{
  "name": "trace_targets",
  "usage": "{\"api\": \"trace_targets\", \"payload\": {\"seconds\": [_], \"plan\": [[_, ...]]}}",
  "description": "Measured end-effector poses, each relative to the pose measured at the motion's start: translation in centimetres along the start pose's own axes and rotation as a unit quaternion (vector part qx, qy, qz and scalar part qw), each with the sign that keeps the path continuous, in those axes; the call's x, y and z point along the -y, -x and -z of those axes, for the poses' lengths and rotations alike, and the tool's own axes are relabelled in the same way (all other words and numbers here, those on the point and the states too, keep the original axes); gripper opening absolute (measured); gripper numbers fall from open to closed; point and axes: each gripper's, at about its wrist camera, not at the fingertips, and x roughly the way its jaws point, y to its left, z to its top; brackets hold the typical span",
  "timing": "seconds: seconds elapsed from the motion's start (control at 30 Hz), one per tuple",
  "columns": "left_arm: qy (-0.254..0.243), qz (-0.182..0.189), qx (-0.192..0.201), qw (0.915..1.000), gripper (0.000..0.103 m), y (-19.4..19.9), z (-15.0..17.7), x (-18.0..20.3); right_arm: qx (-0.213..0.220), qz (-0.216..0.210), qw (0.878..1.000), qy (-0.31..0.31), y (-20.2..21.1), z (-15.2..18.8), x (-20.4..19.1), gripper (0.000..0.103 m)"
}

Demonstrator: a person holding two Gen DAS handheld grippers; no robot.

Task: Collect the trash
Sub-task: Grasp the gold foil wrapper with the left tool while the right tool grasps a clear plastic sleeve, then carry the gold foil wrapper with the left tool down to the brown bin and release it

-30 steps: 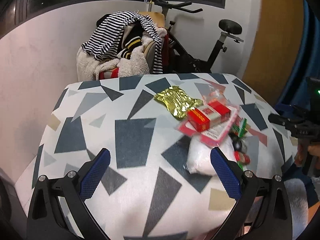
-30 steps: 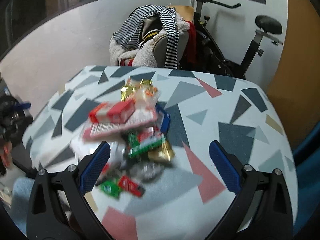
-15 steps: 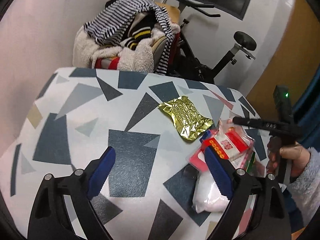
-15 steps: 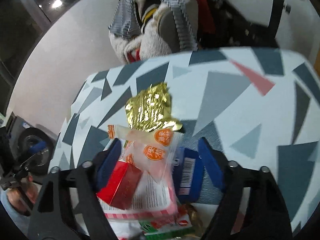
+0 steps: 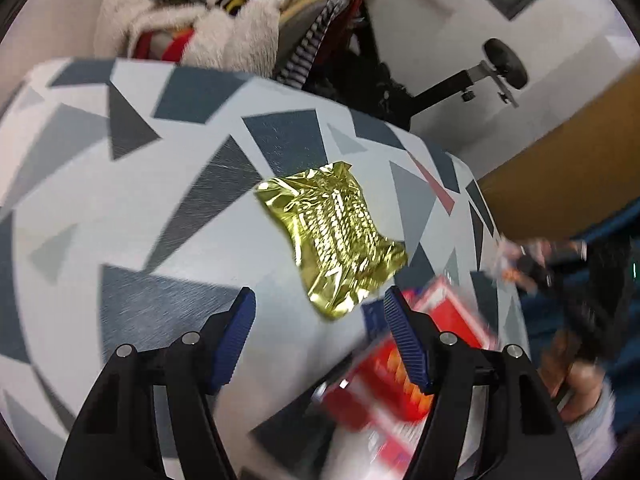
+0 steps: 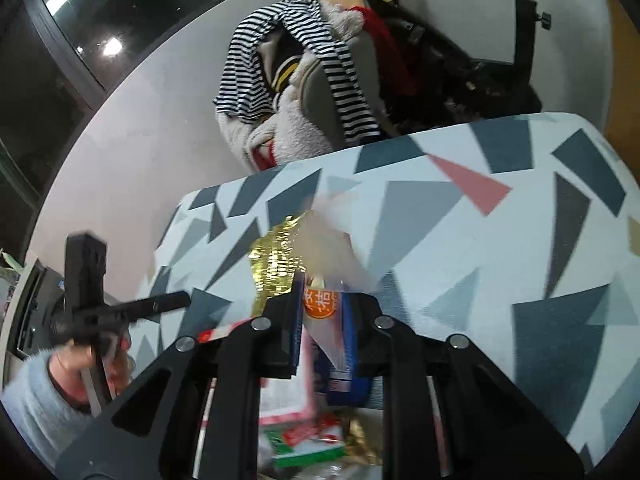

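A crumpled gold foil wrapper (image 5: 336, 236) lies on the patterned table (image 5: 120, 208). My left gripper (image 5: 320, 312) is open, its blue pads on either side of the wrapper's near edge. A blurred red box (image 5: 400, 372) lies behind its right finger. My right gripper (image 6: 324, 312) is shut on a clear plastic wrapper with an orange label (image 6: 324, 280) and holds it above the trash pile. The gold wrapper (image 6: 276, 256) shows just beyond it. A blue packet (image 6: 340, 376) and green and red wrappers (image 6: 308, 444) lie below.
A chair piled with striped and fleecy clothes (image 6: 304, 92) stands behind the table. An exercise bike (image 5: 480, 76) is at the back right. The table's far edge (image 6: 400, 144) is near the chair. The other hand and gripper (image 6: 92, 312) show at the left.
My left gripper has moved forward to the gold wrapper and narrowed. My right gripper has shut on the clear orange-labelled wrapper and lifted it.
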Motion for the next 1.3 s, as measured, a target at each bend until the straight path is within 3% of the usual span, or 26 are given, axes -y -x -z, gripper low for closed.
{"api": "trace_targets", "payload": {"seconds": [0.1, 0.17, 0.4, 0.5, 0.57, 0.6, 0.7, 0.77, 0.93, 1.1, 1.3], "plan": [[0.009, -0.022, -0.019, 0.9995, 0.07, -2.2, -2.0, 1.0, 0.009, 0.017, 1.0, -0.001, 0.9, 0.3, 1.6, 0.02], [0.004, -0.05, -0.028, 0.9983, 0.081, -3.8, -3.2, 2.0, 0.014, 0.028, 1.0, 0.001, 1.4, 0.6, 2.5, 0.02], [0.009, -0.111, -0.054, 0.9924, 0.08, -8.0, -5.6, 2.7, 0.018, 0.035, 0.999, -0.01, 2.5, 1.3, 5.1, 0.02], [0.03, -0.118, -0.058, 0.9909, 0.077, -9.4, -6.2, 2.1, 0.02, 0.037, 0.999, -0.011, 2.8, 1.6, 5.8, 0.02], [0.028, -0.132, -0.064, 0.9887, 0.068, -10.0, -6.2, 2.0, 0.02, 0.037, 0.999, -0.011, 2.8, 1.7, 6.1, 0.02], [0.024, -0.137, -0.064, 0.9882, 0.068, -10.2, -6.2, 2.0, 0.02, 0.038, 0.999, -0.011, 2.8, 1.7, 6.2, 0.02], [0.0, -0.134, -0.056, 0.9894, 0.051, -10.3, -6.3, 2.5, 0.021, 0.038, 0.999, -0.011, 2.9, 2.0, 6.4, 0.02], [0.004, -0.116, -0.045, 0.9921, 0.042, -9.4, -6.8, 2.6, 0.019, 0.039, 0.999, -0.01, 2.9, 2.1, 6.4, 0.02], [-0.024, -0.103, 0.017, 0.9942, 0.04, -5.4, -8.3, 3.5, 0.026, 0.04, 0.999, -0.007, 3.5, 2.0, 5.9, 0.02], [-0.066, -0.111, 0.062, 0.9897, 0.041, -0.9, -8.6, 5.1, 0.027, 0.047, 0.998, 0.012, 4.0, 2.1, 4.6, 0.02], [-0.113, -0.109, 0.065, 0.9854, 0.041, 3.9, -4.1, 6.2, 0.02, 0.042, 0.998, 0.042, 5.2, 3.4, 1.7, 0.02]]}}
